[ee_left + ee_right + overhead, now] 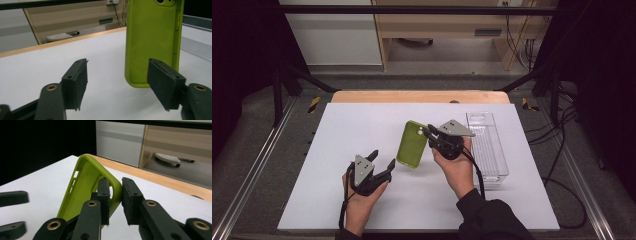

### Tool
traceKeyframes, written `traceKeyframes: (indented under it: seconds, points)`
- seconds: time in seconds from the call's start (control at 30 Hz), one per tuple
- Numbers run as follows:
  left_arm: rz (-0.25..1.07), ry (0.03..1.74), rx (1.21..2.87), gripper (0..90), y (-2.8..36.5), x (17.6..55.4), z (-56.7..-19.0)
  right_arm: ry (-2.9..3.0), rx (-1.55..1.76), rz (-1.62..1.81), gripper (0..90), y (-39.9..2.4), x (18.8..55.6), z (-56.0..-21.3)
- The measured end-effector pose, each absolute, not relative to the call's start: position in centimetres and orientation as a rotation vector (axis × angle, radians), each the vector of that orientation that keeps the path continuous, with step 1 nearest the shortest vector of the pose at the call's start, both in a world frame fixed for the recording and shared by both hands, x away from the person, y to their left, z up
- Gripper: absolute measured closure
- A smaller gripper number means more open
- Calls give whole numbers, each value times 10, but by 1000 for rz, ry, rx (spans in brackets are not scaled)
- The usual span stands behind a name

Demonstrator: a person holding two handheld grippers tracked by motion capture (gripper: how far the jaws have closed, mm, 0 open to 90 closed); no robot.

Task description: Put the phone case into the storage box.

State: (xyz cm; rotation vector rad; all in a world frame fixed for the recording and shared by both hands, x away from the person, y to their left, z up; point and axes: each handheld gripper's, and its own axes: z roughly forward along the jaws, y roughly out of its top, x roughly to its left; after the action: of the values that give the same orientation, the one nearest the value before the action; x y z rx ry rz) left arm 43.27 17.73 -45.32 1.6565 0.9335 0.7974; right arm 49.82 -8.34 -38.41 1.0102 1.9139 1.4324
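Nearest the person, the left tongs [382, 161] rest low over the white desk [337, 150] in the left hand [359, 200], released: the two black jaws stand well apart with nothing between them, and they point at the lower end of the case without touching it. Just beyond, the lime-green soft plastic phone case [412, 145] stands propped on its bottom edge on the desk, its hollow inner side turned toward the left tongs. The right tongs [430, 131], held in the right hand [457, 167], are clenched on the case's upper rim near the camera cut-out, one jaw inside the shell and one outside. Farther right, a clear rectangular plastic tray [487, 150] lies on the desk, apart from the case. Behind, the desk's wooden edge [419, 96] runs across.
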Motion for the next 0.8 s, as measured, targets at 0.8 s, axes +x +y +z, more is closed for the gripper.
traceKeyframes:
  seconds: [0.8]
  points:
    - [704, 873, 1669, 63, 203, 428, -450, 1799, 1037, 1358, 772, -161, 511, -348]
